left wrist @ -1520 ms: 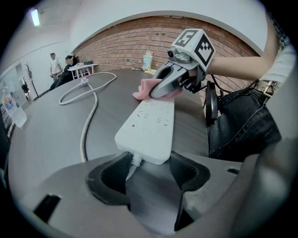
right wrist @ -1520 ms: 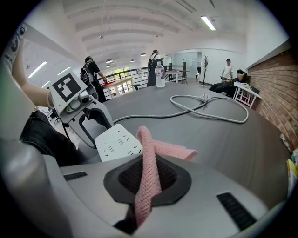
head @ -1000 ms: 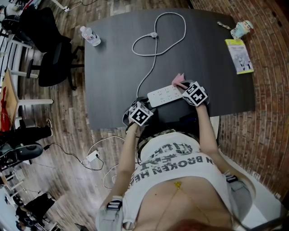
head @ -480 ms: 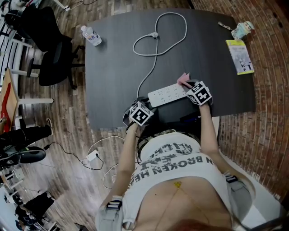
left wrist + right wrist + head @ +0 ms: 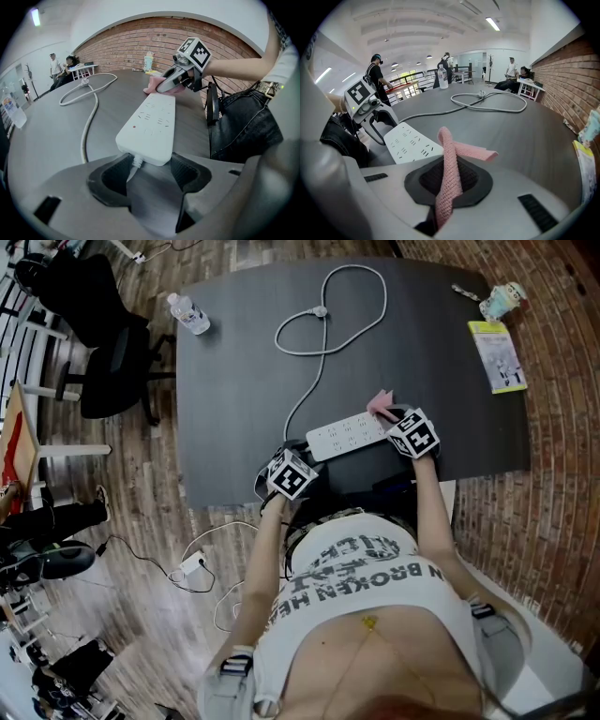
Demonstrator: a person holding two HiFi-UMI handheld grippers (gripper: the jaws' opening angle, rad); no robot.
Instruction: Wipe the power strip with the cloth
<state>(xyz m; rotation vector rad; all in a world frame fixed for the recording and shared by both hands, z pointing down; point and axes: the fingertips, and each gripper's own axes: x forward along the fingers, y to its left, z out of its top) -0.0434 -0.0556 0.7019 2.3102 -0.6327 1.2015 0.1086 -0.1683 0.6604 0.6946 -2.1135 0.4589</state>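
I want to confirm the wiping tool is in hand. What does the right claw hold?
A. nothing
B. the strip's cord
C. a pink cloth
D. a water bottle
C: the right claw is shut on the pink cloth, which sticks up out of it next to the end of the power strip.

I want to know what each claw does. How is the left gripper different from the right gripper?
The left gripper holds its jaws wide, on the white strip; the right gripper pinches its jaws tight on a thin pink cloth. The left gripper is at the strip's cord end; the right gripper is at its other end. Both carry a cube with square markers.
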